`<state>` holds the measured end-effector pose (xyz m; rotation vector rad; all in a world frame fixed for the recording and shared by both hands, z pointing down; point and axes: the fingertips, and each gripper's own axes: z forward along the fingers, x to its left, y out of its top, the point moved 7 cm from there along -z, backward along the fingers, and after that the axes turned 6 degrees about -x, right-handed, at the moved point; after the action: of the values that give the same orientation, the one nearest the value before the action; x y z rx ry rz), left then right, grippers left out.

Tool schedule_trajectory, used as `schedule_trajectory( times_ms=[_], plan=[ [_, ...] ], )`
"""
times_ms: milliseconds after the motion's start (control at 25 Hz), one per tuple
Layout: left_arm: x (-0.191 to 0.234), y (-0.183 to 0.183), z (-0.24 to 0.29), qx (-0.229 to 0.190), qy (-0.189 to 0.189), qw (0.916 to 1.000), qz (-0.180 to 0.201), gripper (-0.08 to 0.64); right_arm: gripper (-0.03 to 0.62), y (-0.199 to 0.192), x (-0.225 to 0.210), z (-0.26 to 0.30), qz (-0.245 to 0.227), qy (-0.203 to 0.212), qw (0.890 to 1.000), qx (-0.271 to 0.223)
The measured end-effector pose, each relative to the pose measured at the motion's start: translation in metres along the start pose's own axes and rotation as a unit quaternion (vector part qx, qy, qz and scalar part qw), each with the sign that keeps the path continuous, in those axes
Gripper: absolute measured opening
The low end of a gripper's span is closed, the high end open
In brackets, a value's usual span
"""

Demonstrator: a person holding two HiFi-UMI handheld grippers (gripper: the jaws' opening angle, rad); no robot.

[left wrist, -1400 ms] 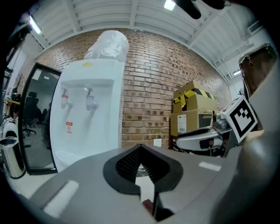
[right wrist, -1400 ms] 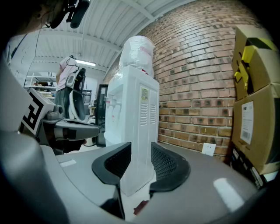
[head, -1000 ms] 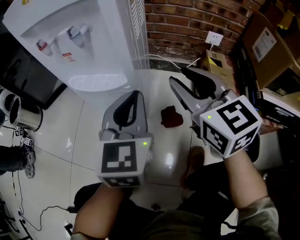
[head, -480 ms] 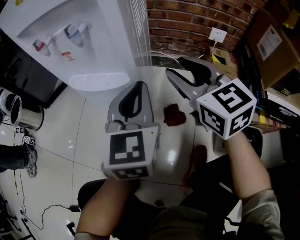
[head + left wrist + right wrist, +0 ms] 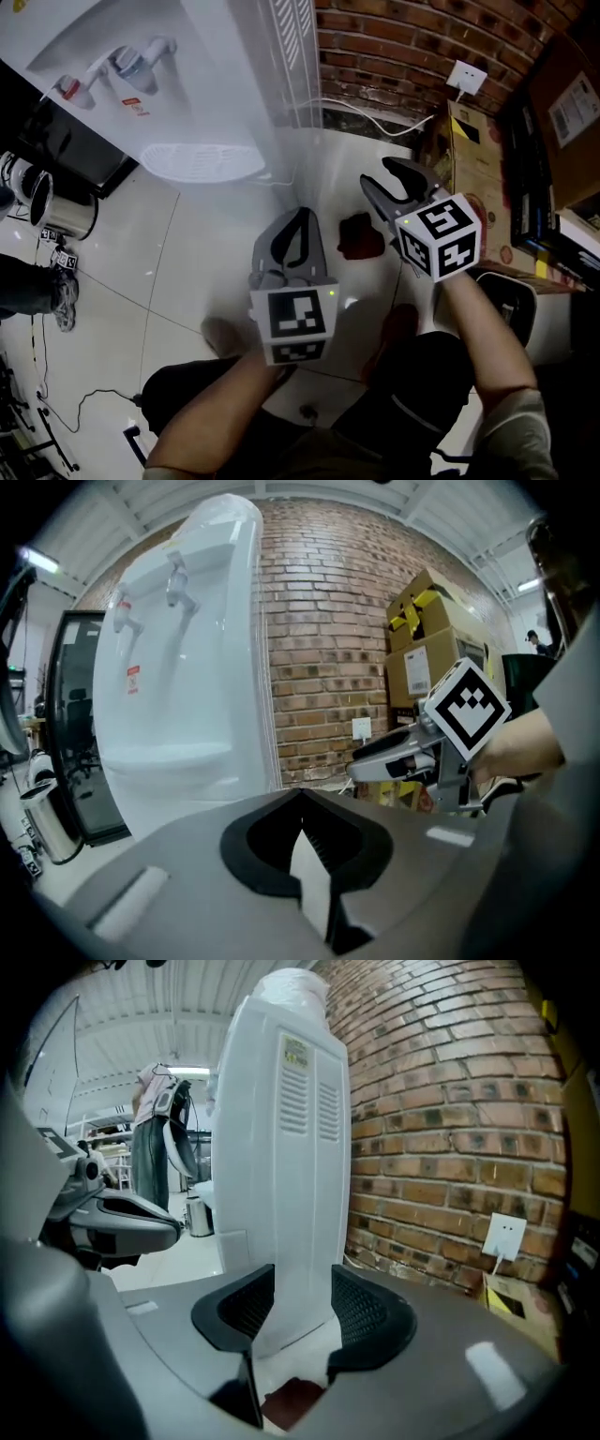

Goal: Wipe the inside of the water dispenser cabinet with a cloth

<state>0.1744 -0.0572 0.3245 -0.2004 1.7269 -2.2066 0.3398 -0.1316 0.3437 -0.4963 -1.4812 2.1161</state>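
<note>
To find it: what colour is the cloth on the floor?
The cloth is dark red; head view shows it best.

The left forearm [image 5: 211, 408] and right forearm [image 5: 480, 333] reach forward and down, each hand carrying a gripper. The left gripper [image 5: 302, 214] tilts slightly downward with its jaws pressed together. Just beside it, the right gripper [image 5: 379, 172] tilts the same way. Its jaws stand wide apart, having just been opening, and grip nothing.
</note>
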Motion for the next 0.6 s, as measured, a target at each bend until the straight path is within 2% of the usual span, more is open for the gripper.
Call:
schedule_trajectory(
  times_ms=[160,320,440,600],
  plan=[
    [-0.001,-0.028,0.019,0.017,-0.01,0.9998,0.01,0.0,0.218,-0.05,0.001,0.024,0.005,0.014,0.999,0.037],
    [-0.002,-0.042,0.026,0.044,-0.018,0.9989,-0.006,0.0,0.222,-0.118,0.005,0.052,0.004,0.028,0.995,0.095],
    [-0.003,-0.044,0.024,0.055,-0.023,0.9981,-0.013,0.001,0.236,-0.173,0.009,0.075,0.008,0.034,0.988,0.151],
    [0.0,-0.052,0.021,0.072,-0.025,0.9969,-0.021,0.002,0.287,-0.232,0.008,0.099,0.002,0.035,0.975,0.218]
  ],
)
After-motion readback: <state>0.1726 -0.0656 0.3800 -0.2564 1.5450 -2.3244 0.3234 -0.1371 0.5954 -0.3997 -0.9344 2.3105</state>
